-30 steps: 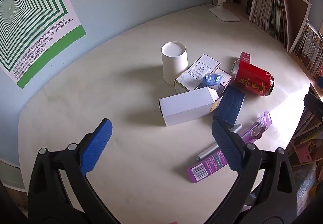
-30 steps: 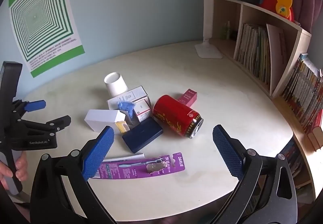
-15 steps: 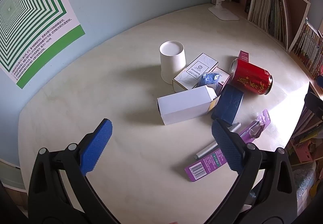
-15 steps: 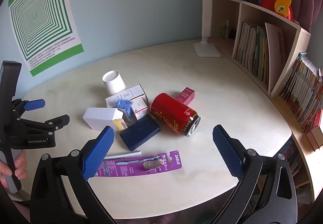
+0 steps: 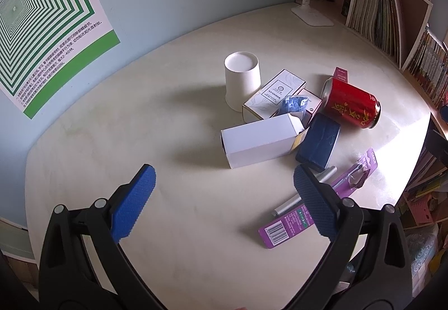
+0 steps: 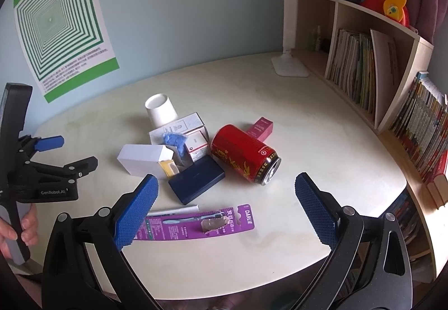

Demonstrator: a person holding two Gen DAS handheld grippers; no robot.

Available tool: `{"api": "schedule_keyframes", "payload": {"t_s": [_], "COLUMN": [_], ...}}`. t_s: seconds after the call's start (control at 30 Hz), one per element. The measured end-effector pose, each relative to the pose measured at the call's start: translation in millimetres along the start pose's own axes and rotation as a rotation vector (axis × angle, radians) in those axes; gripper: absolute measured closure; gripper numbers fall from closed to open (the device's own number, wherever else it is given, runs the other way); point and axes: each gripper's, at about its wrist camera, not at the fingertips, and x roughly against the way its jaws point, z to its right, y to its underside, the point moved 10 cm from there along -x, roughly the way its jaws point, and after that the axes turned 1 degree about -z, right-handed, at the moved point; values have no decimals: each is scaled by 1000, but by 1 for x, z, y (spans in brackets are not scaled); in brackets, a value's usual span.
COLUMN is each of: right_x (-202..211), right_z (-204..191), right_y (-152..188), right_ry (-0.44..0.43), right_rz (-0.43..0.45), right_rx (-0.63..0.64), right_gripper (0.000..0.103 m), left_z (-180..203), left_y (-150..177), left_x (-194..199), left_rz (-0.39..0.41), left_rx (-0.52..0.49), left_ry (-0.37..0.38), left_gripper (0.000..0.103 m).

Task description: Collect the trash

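Note:
A pile of trash lies mid-table: an upturned white paper cup, a plain white box, a patterned white box, a crumpled blue wrapper, a dark blue box, a red can on its side, a small maroon box and a purple toothbrush pack. My left gripper is open and empty, near the white box. My right gripper is open and empty above the toothbrush pack.
The left gripper shows in the right wrist view at the table's left edge. A white lamp base stands at the back. Bookshelves line the right side. A green-striped poster hangs on the wall.
Both views have shifted slightly; the trash pile sits a little lower left in the left wrist view and a little higher in the right. Both grippers stay open.

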Motion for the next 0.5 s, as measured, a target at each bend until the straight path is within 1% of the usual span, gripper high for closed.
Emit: {"api": "schedule_keyframes", "payload": {"t_s": [0.5], "right_x": [-2], "right_z": [-6], "right_y": [1], "right_ry": [-3], "right_rz": [0], "right_rx": [3], "right_gripper": [6], "left_z": [-1], "left_y": [3], "left_x": [-1], "left_rz": [-6], "left_rx": [11], "left_ry": [6], "left_gripper": [6]}}
